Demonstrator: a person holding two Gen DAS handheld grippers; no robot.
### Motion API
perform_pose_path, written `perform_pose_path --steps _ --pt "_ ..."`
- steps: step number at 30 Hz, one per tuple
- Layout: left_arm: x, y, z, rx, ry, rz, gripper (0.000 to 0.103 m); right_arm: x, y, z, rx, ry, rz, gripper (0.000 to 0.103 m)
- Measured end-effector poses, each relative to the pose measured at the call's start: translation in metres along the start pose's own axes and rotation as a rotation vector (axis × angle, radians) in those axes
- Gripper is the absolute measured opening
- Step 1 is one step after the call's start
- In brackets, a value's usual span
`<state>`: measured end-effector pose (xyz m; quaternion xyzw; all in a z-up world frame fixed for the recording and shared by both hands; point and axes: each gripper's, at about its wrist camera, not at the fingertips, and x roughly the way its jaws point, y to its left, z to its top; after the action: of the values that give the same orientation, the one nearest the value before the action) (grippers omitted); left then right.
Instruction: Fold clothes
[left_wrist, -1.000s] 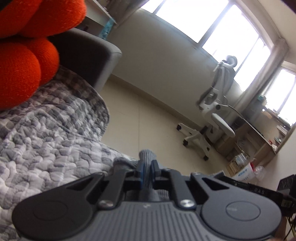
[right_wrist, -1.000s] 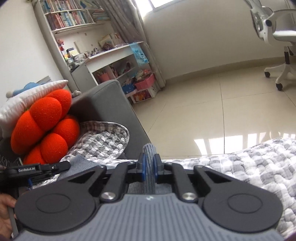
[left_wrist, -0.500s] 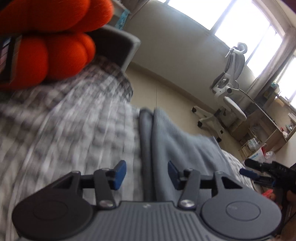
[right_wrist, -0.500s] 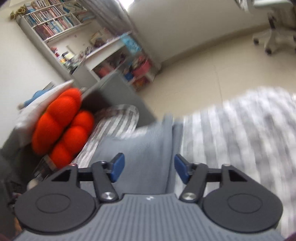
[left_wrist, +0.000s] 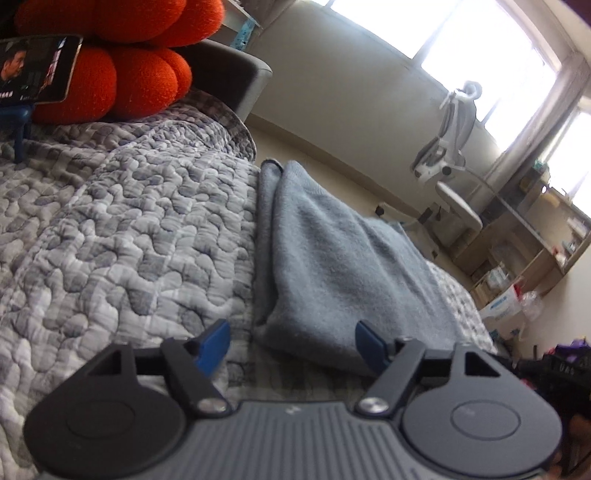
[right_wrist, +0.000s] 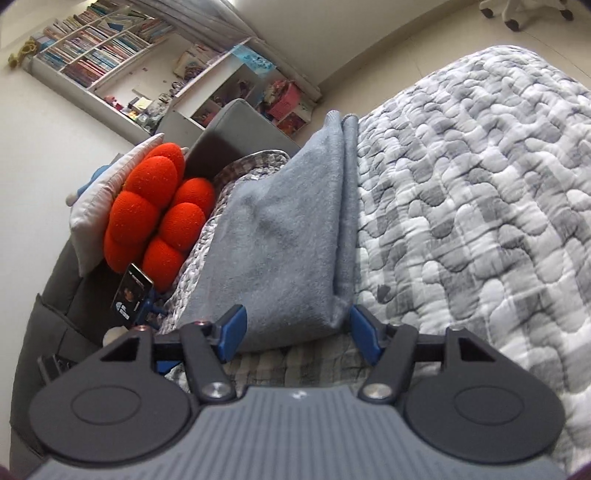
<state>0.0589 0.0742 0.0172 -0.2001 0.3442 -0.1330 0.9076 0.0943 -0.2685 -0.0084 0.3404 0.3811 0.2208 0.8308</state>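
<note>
Leftmost in the left wrist view: a phone (left_wrist: 38, 68) on a small blue stand, propped against a knotted orange cushion (left_wrist: 122, 59). Below and rightward, grey quilted bedspread (left_wrist: 110, 229), then a folded grey-blue knit garment (left_wrist: 332, 254) lying flat on it, doubled edge to its left. Beyond, a white office chair (left_wrist: 448, 158) near bright windows. Left gripper (left_wrist: 293, 341) spread wide, blue pads either side of the garment's near end, gripping nothing.

From the right wrist view, left to right: bookshelf (right_wrist: 96, 55), white pillow and same orange cushion (right_wrist: 155, 218), phone (right_wrist: 131, 293), garment (right_wrist: 284, 236), bedspread (right_wrist: 480, 206). Right gripper (right_wrist: 297, 330) equally wide apart, pads flanking the garment's near corner, empty; contact with fabric unclear.
</note>
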Motion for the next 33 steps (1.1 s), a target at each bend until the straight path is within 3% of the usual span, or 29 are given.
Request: perform_pose_path --steps 10,12,13,14,15,21,25,29,33 --pt "0.002 0.011 0.001 -0.149 0.018 -0.037 0.069 -0.001 -0.008 -0.001 0.119 -0.015 0.026 0.065" --pt "0.010 0.009 0.004 -0.176 0.024 -0.040 0.066 0.006 -0.006 -0.001 0.120 -0.018 0.015 0.055" --pt "0.013 0.010 0.004 -0.185 0.028 -0.038 0.058 0.010 -0.005 -0.001 0.113 -0.017 -0.002 0.038" --pt "0.016 0.010 0.004 -0.194 0.032 -0.037 0.026 0.013 -0.006 -0.001 0.113 -0.013 -0.020 0.021" --pt "0.019 0.011 0.005 -0.203 0.036 -0.036 0.019 0.015 -0.006 0.000 0.114 -0.010 -0.032 0.018" --pt "-0.020 0.016 0.005 -0.258 -0.009 -0.091 0.015 -0.007 0.013 0.003 0.069 -0.033 0.038 0.013" --pt "-0.074 0.003 -0.010 -0.204 -0.006 -0.119 0.015 -0.026 0.015 -0.027 0.054 0.053 0.023 0.013" --pt "-0.102 0.014 -0.058 -0.167 0.088 -0.076 0.015 -0.045 0.017 -0.056 0.040 0.138 0.007 0.013" --pt "-0.100 0.034 -0.091 -0.209 0.159 -0.074 0.016 -0.064 0.018 -0.085 0.026 0.220 -0.007 0.015"
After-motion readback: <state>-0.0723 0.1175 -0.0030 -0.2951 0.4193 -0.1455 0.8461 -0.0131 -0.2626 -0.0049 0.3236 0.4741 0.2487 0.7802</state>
